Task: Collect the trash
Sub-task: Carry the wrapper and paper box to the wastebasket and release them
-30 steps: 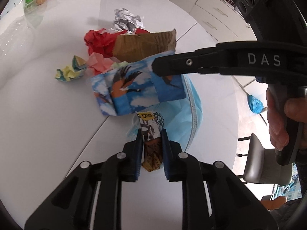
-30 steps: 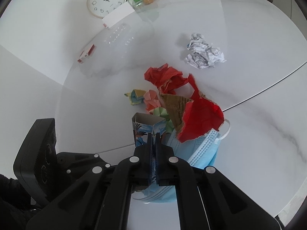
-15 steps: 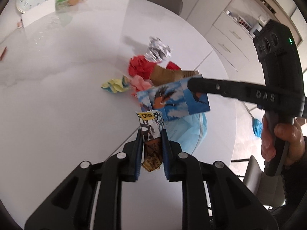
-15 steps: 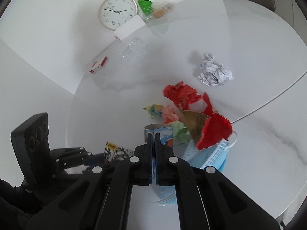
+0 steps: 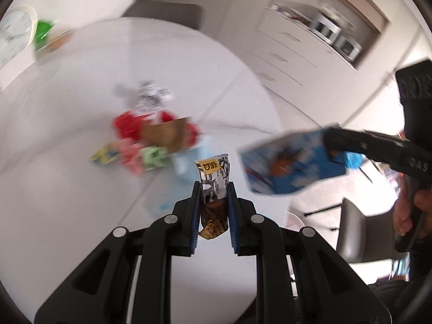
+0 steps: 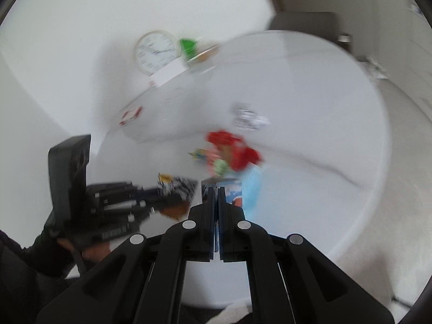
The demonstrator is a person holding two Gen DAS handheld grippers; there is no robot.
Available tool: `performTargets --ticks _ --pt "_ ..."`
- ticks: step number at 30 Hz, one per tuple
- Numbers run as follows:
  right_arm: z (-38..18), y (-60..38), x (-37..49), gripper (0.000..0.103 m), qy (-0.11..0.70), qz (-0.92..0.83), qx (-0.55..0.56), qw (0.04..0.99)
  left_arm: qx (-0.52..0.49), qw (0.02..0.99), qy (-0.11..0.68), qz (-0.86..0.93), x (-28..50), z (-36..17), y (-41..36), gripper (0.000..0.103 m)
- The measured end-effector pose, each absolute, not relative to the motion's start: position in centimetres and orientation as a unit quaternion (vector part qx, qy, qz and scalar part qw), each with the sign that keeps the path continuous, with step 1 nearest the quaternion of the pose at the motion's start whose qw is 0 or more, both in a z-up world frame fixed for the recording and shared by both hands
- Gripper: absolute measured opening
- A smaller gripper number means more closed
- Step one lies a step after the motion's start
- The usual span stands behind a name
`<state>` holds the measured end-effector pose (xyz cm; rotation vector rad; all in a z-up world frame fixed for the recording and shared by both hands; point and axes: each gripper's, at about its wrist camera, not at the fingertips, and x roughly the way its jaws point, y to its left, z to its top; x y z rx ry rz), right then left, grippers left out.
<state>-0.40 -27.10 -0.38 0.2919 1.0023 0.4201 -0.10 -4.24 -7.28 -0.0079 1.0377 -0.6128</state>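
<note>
My left gripper (image 5: 214, 189) is shut on a black, white and yellow snack wrapper (image 5: 213, 172), held above the white round table (image 5: 67, 189); the wrapper also shows in the right wrist view (image 6: 176, 189). My right gripper (image 6: 216, 191) is shut on a flattened blue printed box (image 6: 229, 191), seen lifted off the table at the right of the left wrist view (image 5: 291, 167). On the table lies a pile: red paper (image 5: 127, 124), brown cardboard (image 5: 164, 135), pink and green paper balls (image 5: 143, 156), a blue face mask (image 6: 251, 189) and crumpled foil (image 5: 151, 97). Both views are motion-blurred.
A wall clock (image 6: 158, 51), a green packet (image 6: 189, 46) and a small red-and-white box (image 6: 131, 113) lie at the table's far side. Grey chairs (image 5: 356, 229) stand beyond the table edge. White cabinets (image 5: 310, 40) are behind.
Both grippers have lifted up and back from the pile with their items. The blue box has moved right, away from the pile. The mask stays on the table.
</note>
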Motion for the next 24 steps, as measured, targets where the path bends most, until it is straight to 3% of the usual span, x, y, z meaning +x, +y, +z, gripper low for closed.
performTargets --ticks 8,17,18,19,21,24 --pt "-2.1 -36.1 -9.9 0.003 0.491 0.050 0.172 0.852 0.024 0.786 0.492 -0.374 -2.4 -7.1 -11.7 0.018" --pt "-12.4 -39.5 -14.1 0.007 0.575 -0.033 0.191 0.795 0.082 0.752 0.493 -0.431 -5.4 -6.6 -18.4 0.018" --pt "-13.4 -39.6 -14.0 0.020 0.581 -0.038 0.199 0.788 0.087 0.749 0.494 -0.433 -5.6 -6.6 -18.9 0.018" --pt "-14.2 -39.8 -14.2 0.050 0.586 -0.043 0.206 0.783 0.092 0.746 0.495 -0.436 -5.8 -6.7 -19.4 0.018" --pt "-15.2 -40.2 -14.6 0.081 0.588 -0.078 0.207 0.778 0.098 0.741 0.497 -0.441 -6.2 -6.7 -20.2 0.018" --pt "-14.8 -40.8 -15.4 0.095 0.587 -0.105 0.211 0.775 0.111 0.729 0.504 -0.450 -6.8 -7.2 -21.8 0.018"
